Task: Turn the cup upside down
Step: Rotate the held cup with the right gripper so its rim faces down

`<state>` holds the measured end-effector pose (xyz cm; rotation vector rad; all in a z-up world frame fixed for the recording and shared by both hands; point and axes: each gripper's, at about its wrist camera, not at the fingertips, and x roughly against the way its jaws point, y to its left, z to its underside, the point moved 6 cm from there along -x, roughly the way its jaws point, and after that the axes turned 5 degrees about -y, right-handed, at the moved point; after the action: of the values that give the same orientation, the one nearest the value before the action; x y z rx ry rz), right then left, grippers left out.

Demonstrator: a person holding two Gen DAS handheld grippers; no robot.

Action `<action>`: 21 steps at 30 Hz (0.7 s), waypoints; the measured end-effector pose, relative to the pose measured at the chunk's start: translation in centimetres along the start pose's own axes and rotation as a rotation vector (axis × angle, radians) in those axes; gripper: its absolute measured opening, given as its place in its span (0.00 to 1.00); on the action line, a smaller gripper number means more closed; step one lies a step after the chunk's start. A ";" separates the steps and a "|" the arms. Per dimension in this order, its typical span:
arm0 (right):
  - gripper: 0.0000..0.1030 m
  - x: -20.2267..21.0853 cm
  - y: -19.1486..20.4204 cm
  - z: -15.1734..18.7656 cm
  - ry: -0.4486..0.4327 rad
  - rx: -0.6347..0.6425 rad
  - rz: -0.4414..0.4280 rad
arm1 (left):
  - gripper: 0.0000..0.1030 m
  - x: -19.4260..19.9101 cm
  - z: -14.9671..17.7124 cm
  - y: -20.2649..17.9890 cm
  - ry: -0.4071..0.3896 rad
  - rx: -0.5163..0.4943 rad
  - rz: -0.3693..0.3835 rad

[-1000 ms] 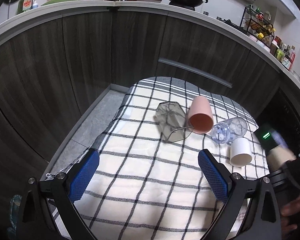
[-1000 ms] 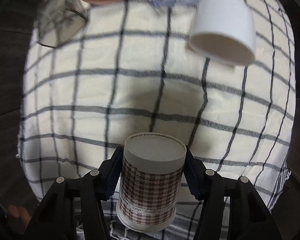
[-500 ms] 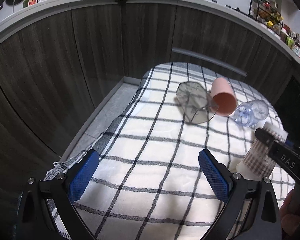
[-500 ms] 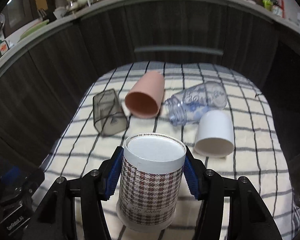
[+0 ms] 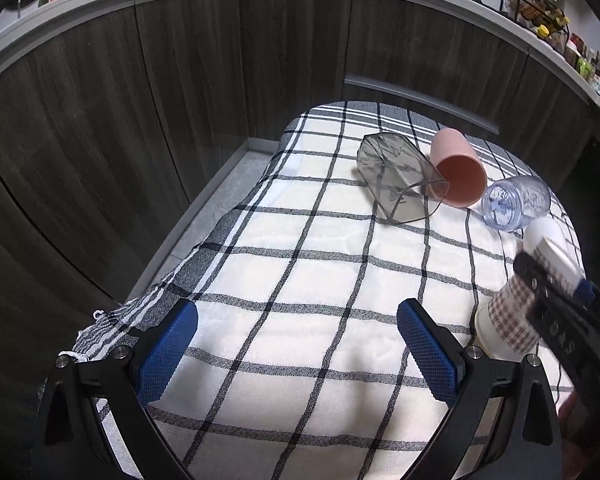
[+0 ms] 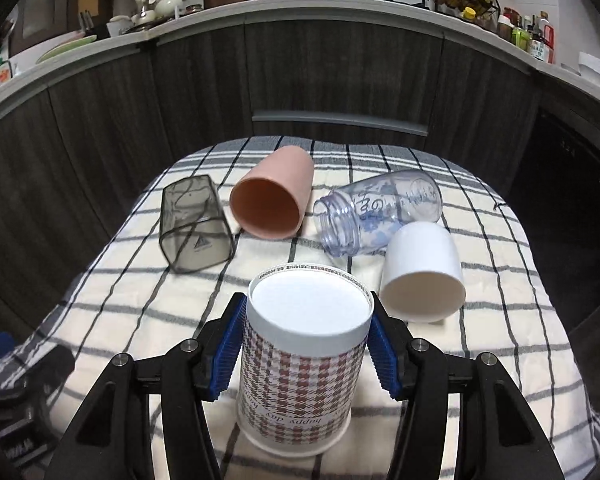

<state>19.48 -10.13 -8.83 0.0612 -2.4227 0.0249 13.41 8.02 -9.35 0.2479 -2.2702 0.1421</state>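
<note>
A houndstooth paper cup (image 6: 300,364) stands upside down, rim on the checked cloth (image 6: 132,320), base up. My right gripper (image 6: 306,346) is shut on the cup, blue pads against both sides. The cup also shows at the right edge of the left wrist view (image 5: 508,320), with the right gripper (image 5: 556,304) around it. My left gripper (image 5: 296,354) is open and empty, low over the near left part of the cloth (image 5: 300,280).
Several vessels lie on their sides behind the cup: a smoky square cup (image 6: 194,224), a pink cup (image 6: 272,210), a clear bottle (image 6: 376,212) and a white cup (image 6: 422,276). Dark cabinet fronts (image 6: 340,80) curve behind the table. The cloth's left edge (image 5: 148,292) hangs over.
My right gripper has tilted up and lowered the houndstooth cup, base up, until its rim rests on the cloth. My left gripper has drawn back slightly and stayed open.
</note>
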 end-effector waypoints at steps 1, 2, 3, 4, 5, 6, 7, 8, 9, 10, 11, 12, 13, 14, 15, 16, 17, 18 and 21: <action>0.55 0.2 0.1 0.2 0.008 0.004 0.000 | 0.99 -0.1 0.0 0.0 0.000 0.002 0.001; 0.55 0.4 0.1 0.5 0.018 0.005 -0.003 | 0.98 0.0 0.0 0.1 -0.002 0.004 0.001; 0.55 0.6 0.1 0.9 0.027 0.005 -0.006 | 0.99 0.0 0.0 0.1 -0.003 0.004 0.002; 0.55 0.9 0.1 1.3 0.038 0.006 -0.009 | 0.99 0.0 0.0 0.1 -0.002 0.004 0.004; 0.55 1.0 0.2 1.5 0.044 0.006 -0.012 | 0.98 -0.1 0.0 0.1 0.000 0.003 0.007; 0.55 1.2 0.2 1.8 0.049 0.006 -0.015 | 0.99 -0.1 0.0 0.0 0.000 0.002 0.010; 0.55 1.4 0.3 2.0 0.051 0.007 -0.018 | 0.99 0.0 0.0 0.0 -0.003 0.003 0.012; 0.55 1.5 0.4 2.2 0.051 0.014 -0.020 | 0.99 0.1 0.0 0.0 -0.007 0.002 0.014; 0.55 1.6 0.5 2.2 0.051 0.019 -0.021 | 0.99 0.2 0.0 -0.1 -0.012 0.001 0.018; 0.55 1.6 0.6 2.3 0.051 0.023 -0.023 | 0.99 0.3 -0.1 -0.2 -0.015 -0.001 0.021; 0.55 1.6 0.6 2.3 0.053 0.023 -0.024 | 0.99 0.4 -0.1 -0.2 -0.019 -0.002 0.025; 0.56 1.5 0.6 2.3 0.056 0.023 -0.027 | 0.99 0.4 -0.1 -0.2 -0.022 -0.003 0.027; 0.60 1.5 0.6 2.4 0.063 0.022 -0.030 | 0.99 0.5 -0.1 -0.3 -0.024 -0.003 0.031; 0.63 1.4 0.6 2.4 0.068 0.020 -0.031 | 0.99 0.5 -0.1 -0.3 -0.024 -0.002 0.034; 0.68 1.5 0.5 2.4 0.069 0.016 -0.029 | 0.99 0.4 -0.1 -0.3 -0.023 -0.002 0.038; 0.70 1.6 0.3 2.4 0.066 0.011 -0.025 | 0.98 0.4 -0.1 -0.4 -0.022 -0.002 0.043; 0.71 1.8 0.2 2.4 0.059 0.005 -0.020 | 0.99 0.4 -0.1 -0.5 -0.023 -0.001 0.050; 0.73 2.1 0.1 2.3 0.052 0.005 -0.016 | 0.99 0.4 -0.1 -0.6 -0.026 -0.001 0.059; 0.74 3.1 -0.1 2.0 0.019 0.011 -0.014 | 0.99 0.6 -0.2 -1.0 -0.040 -0.003 0.096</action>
<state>15.81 -10.40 -8.25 0.0821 -2.4029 0.0323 13.38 6.96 -8.76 0.1414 -2.3230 0.1853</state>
